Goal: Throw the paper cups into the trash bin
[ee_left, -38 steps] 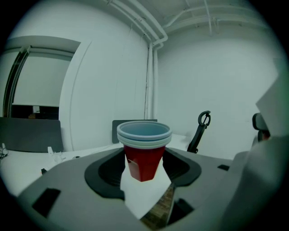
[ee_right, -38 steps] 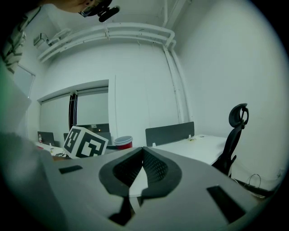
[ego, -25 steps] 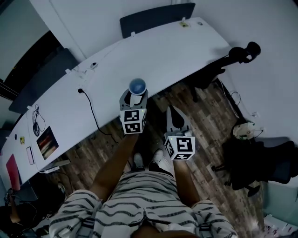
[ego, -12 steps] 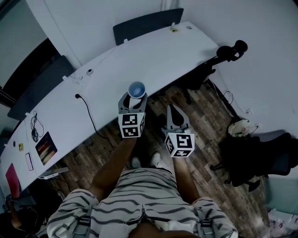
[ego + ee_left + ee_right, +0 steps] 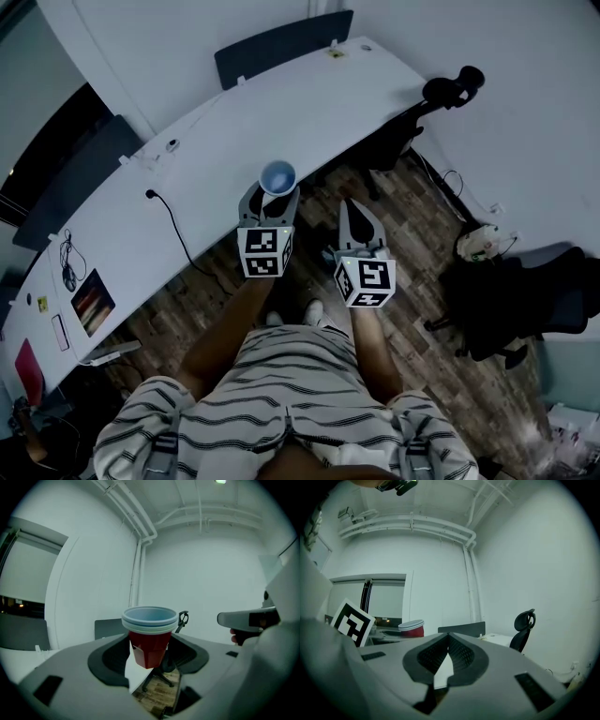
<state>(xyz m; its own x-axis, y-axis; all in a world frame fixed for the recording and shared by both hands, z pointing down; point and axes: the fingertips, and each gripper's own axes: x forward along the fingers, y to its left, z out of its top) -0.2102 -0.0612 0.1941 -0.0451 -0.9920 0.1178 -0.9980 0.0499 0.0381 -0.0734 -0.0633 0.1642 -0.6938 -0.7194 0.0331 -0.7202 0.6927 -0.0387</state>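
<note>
The left hand-held gripper grasps a stack of paper cups. The cups are red-walled with pale rims and stand upright between its jaws, raised in the air near the edge of the white surface. The right hand-held gripper, just beside it, is clenched on nothing.

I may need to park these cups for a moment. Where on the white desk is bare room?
The long white desk is mostly bare on its right stretch, between the dark blue panel and the black office chair. Its left end is crowded: black cable, black earphones, a dark striped card.
</note>
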